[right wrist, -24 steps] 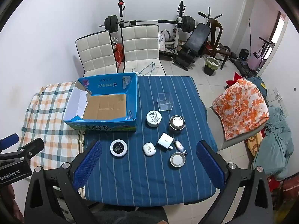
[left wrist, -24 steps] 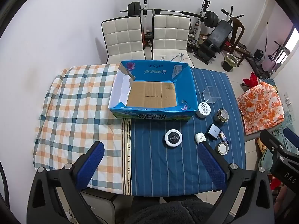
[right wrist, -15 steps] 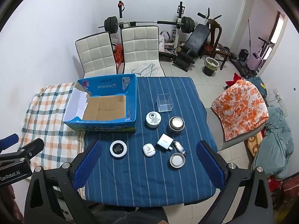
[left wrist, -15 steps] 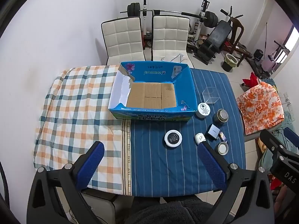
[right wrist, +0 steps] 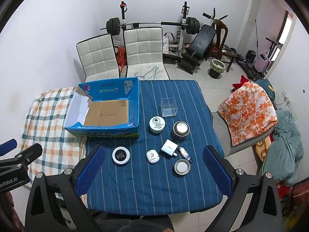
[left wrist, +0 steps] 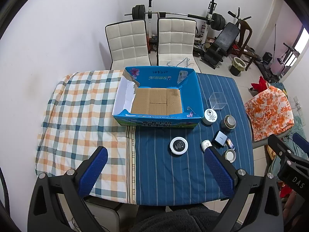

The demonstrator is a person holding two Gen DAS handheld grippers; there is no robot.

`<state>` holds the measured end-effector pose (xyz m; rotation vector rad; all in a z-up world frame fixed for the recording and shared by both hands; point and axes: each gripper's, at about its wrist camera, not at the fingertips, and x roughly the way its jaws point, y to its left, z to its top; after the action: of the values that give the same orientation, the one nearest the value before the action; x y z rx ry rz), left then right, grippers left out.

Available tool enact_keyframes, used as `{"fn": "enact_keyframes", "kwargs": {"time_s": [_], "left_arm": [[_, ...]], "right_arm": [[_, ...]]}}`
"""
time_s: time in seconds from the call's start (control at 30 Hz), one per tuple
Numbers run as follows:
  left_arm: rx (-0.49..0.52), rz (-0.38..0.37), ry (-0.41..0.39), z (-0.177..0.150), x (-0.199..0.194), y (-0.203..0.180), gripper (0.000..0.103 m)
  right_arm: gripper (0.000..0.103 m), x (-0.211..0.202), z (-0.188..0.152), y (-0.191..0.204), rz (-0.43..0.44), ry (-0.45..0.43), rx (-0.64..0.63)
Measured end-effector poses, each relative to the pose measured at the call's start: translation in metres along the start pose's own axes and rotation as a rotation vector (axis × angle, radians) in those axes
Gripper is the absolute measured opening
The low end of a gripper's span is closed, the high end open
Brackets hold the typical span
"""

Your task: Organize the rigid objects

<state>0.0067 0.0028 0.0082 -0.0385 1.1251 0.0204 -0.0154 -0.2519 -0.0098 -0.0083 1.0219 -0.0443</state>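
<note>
An open blue cardboard box [left wrist: 199, 100] [right wrist: 136, 104] with nothing in it sits mid-table. Right of it on the blue striped cloth lie a clear plastic cube [right wrist: 169, 106], a white jar [right wrist: 157, 124], a dark round tin [right wrist: 181, 129], a white adapter [right wrist: 169, 147], a white earbud case [right wrist: 152, 156], a small bottle [right wrist: 185, 153], a small round tin [right wrist: 182, 166] and a black-and-white disc [right wrist: 121, 155] [left wrist: 178, 146]. My left gripper [left wrist: 154, 160] and right gripper [right wrist: 154, 159] are both open and empty, high above the table's near edge.
A checked cloth [left wrist: 81, 116] covers the table's left half. Two white chairs [right wrist: 143, 48] stand behind the table. Gym gear lines the back wall. A chair with an orange floral cloth [right wrist: 249, 110] stands to the right.
Both views have shifted very slightly; the objects on the table have not moved and both grippers stay open.
</note>
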Motion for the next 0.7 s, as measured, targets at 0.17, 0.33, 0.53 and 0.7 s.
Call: {"fn": "enact_keyframes", "kwargs": {"time_s": [0.17,0.33,0.53,0.7], "left_arm": [[-0.003,-0.002,-0.004,-0.0006,0.0007,-0.0008,0.103],[-0.005,0.003,-0.016,0.0008,0.0007,-0.0014,0.103],[-0.004,0.005,-0.015,0.0012,-0.0002,-0.0013,0.103],[-0.004,0.002,-0.021,-0.0003,-0.0009,-0.0025,0.103]], "right_arm": [[0.103,-0.0005,0.0020,0.0017,-0.002,-0.009,-0.006],[0.103,-0.0015,0.0038,0.0018,-0.003,-0.012,-0.005],[0.103,-0.0032,0.0073,0.0012,-0.001,-0.013,-0.006],[0.103,-0.0060,0.0084,0.0012,-0.004,-0.020,-0.010]]}}
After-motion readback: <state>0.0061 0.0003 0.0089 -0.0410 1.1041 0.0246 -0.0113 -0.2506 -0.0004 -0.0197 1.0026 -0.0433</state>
